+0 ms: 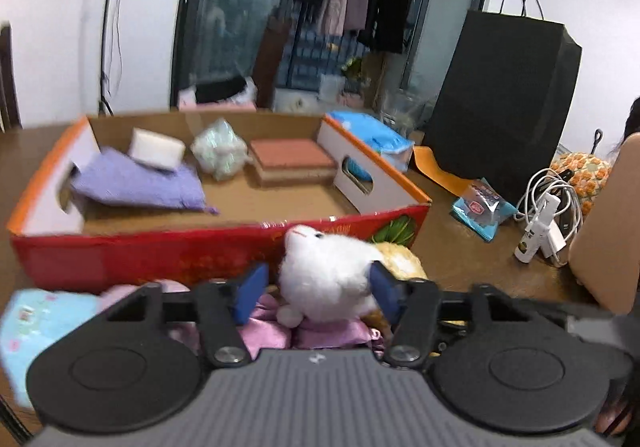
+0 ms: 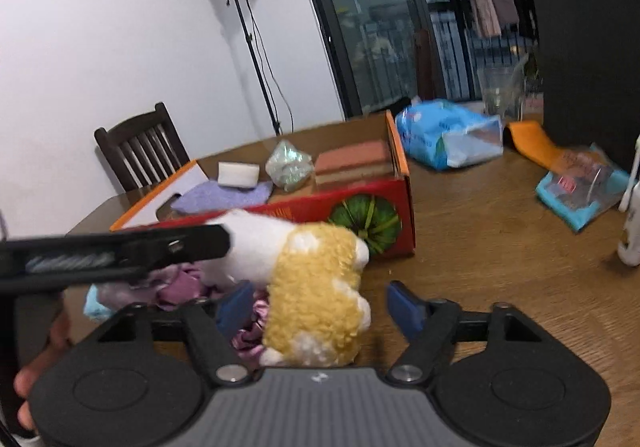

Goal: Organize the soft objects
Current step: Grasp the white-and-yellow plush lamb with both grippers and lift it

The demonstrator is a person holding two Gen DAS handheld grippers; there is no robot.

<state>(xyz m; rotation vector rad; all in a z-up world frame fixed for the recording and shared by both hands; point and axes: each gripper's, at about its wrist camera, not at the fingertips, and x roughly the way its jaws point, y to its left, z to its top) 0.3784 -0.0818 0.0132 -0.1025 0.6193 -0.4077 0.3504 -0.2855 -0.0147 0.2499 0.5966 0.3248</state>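
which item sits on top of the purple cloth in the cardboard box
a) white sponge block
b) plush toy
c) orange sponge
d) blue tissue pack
a: the white sponge block rests on the purple cloth at the left end of the cardboard box; the orange sponge lies apart on the box floor, and the plush toy is outside the box.

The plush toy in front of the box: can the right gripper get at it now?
Probably yes. The plush toy lies between the right gripper's open blue fingers, nothing blocking. The left gripper already flanks its white head.
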